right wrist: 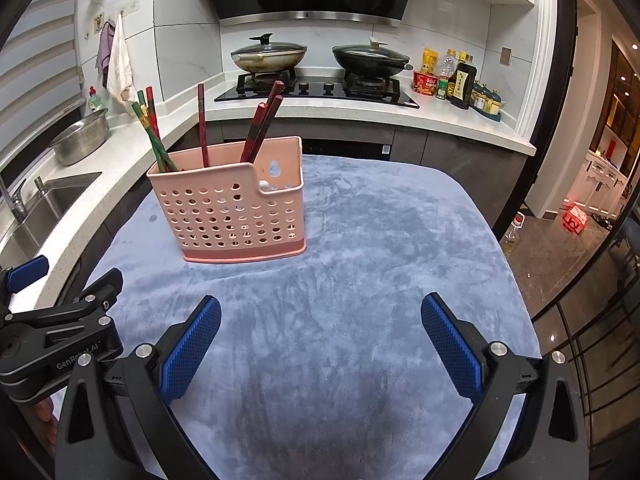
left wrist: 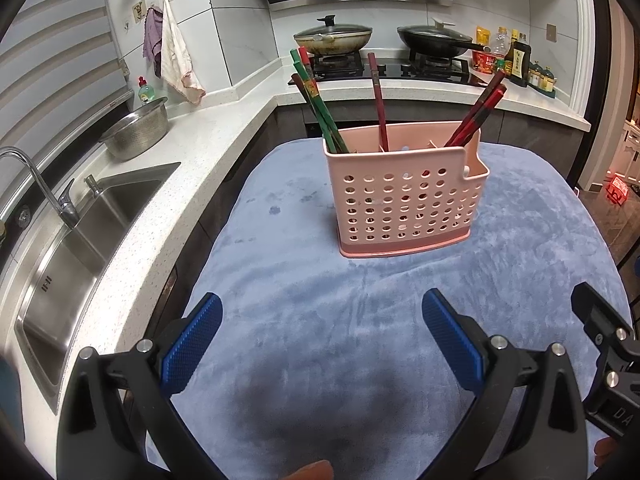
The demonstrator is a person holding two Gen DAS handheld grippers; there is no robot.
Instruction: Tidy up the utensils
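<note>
A pink perforated utensil holder (left wrist: 404, 196) stands upright on the blue-grey cloth; it also shows in the right wrist view (right wrist: 232, 208). Green and red chopsticks (left wrist: 316, 100) lean in its left compartment, one dark red chopstick (left wrist: 378, 100) stands in the middle, and red chopsticks (left wrist: 476, 110) lean at the right. They also show in the right wrist view (right wrist: 154, 136). My left gripper (left wrist: 322, 328) is open and empty, short of the holder. My right gripper (right wrist: 320, 328) is open and empty, to the holder's near right.
The blue-grey cloth (right wrist: 380, 248) covers the table. A white counter with a steel sink (left wrist: 80, 248), a faucet (left wrist: 48, 188) and a metal colander (left wrist: 136, 130) runs along the left. A stove with two lidded pans (right wrist: 320, 58) and bottles (right wrist: 460, 80) stands behind.
</note>
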